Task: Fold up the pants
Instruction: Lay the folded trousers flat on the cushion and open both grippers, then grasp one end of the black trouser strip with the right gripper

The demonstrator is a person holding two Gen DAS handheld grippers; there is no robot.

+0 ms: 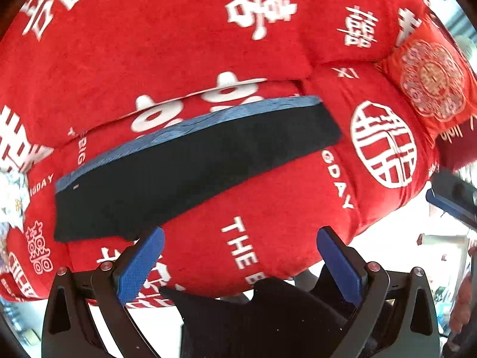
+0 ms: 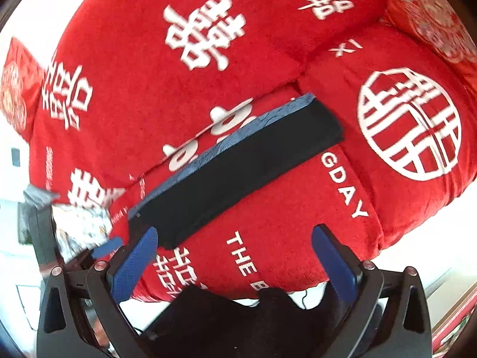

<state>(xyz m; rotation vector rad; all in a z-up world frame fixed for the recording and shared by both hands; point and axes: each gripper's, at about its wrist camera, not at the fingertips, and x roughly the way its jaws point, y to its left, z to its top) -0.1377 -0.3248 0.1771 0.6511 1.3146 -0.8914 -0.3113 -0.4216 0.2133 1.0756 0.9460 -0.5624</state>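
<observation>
Dark navy pants lie folded into a long flat strip on the red sofa seat, with a lighter blue denim edge along the far side. The right wrist view shows the same strip of pants running diagonally. My left gripper hovers just in front of the strip's near edge, open, nothing between its blue pads. My right gripper is open too, its left pad near the strip's left end. The other gripper's blue finger shows at the right edge of the left wrist view.
The sofa cover is red with white characters and "THE BIG DAY" lettering. A red embroidered cushion leans at the right back corner. A crumpled patterned cloth sits at the seat's left end. White floor lies beyond the seat's front edge.
</observation>
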